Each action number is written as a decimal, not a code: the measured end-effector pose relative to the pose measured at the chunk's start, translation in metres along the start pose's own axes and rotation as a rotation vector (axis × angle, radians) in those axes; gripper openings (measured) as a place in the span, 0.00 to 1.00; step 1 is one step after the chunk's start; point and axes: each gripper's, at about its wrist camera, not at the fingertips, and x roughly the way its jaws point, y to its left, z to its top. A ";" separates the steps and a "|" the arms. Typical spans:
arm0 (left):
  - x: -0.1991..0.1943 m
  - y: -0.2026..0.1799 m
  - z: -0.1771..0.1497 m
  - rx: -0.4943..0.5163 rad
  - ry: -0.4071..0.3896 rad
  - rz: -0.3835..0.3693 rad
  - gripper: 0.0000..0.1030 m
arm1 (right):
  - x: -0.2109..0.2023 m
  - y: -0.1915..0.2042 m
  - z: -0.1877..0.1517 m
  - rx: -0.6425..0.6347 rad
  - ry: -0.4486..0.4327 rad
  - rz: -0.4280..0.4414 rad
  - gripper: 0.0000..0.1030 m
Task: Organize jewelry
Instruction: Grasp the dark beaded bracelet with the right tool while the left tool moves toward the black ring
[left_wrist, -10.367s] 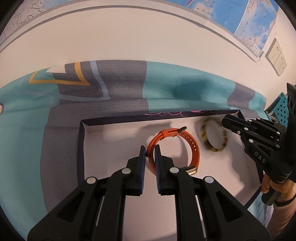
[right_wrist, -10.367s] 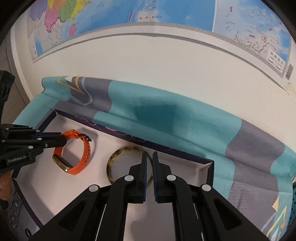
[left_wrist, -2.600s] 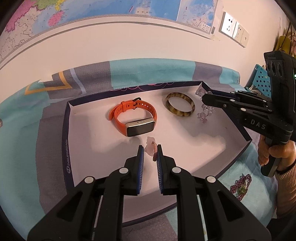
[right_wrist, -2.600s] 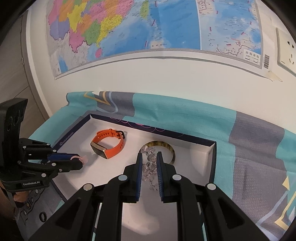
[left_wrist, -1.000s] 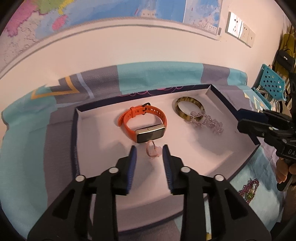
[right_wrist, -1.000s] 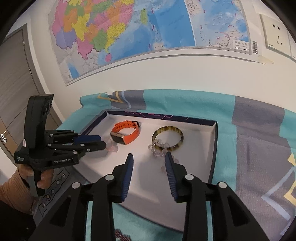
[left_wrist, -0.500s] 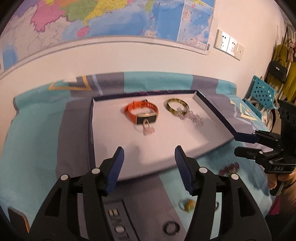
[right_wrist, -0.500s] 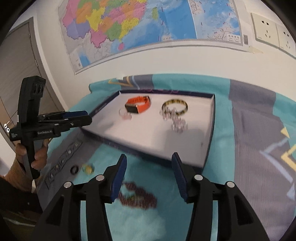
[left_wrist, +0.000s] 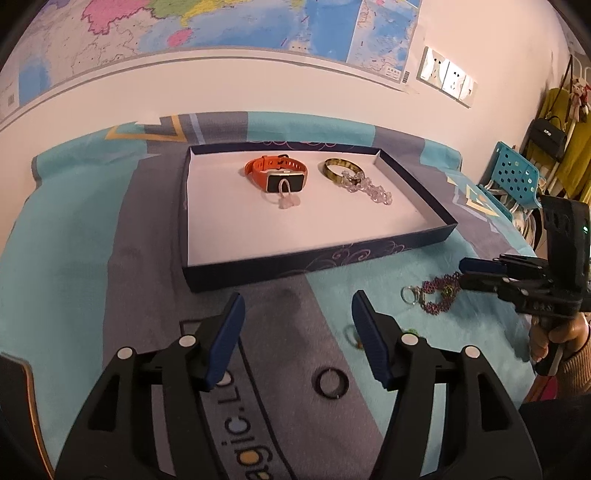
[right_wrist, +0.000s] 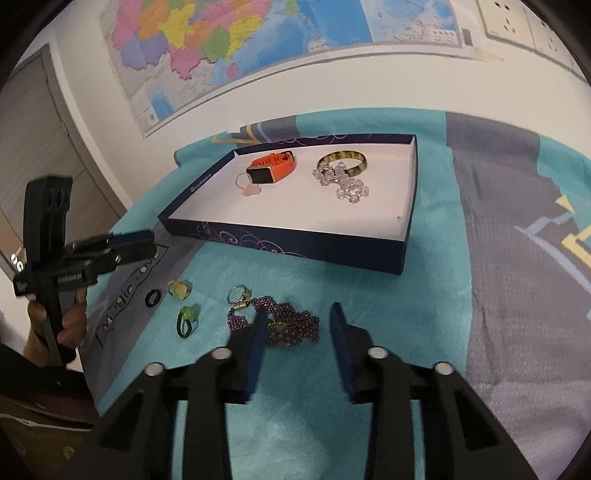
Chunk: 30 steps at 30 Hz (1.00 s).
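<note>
Tilting downward over the cloth-covered surface, the left hand-held gripper has its blue-padded jaws wide apart and opening, with nothing between them; a black ring lies on the grey print just below its tips, and a small yellow-stoned ring lies partly hidden behind its right finger. A hand grips its handle from underneath, as the right wrist view shows. The right hand-held gripper also slants down, jaws closing but clear of anything, and the purple beaded bracelet lies on the cloth between and just beyond its fingertips, its metal clasp ring to the left. A green ring rests further left. Beyond both stands the dark blue tray, holding an orange watch with a pink ring against it, and a tortoiseshell bangle touched by a clear crystal bracelet.
</note>
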 end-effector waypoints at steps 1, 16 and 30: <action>-0.001 0.000 -0.001 -0.002 0.000 0.002 0.58 | 0.002 -0.002 0.000 0.015 0.009 0.007 0.28; -0.007 -0.001 -0.012 0.001 0.001 -0.013 0.59 | -0.006 -0.001 0.003 0.060 -0.033 0.058 0.05; -0.009 -0.018 -0.027 0.083 0.032 -0.034 0.58 | -0.027 0.023 0.016 0.006 -0.105 0.093 0.05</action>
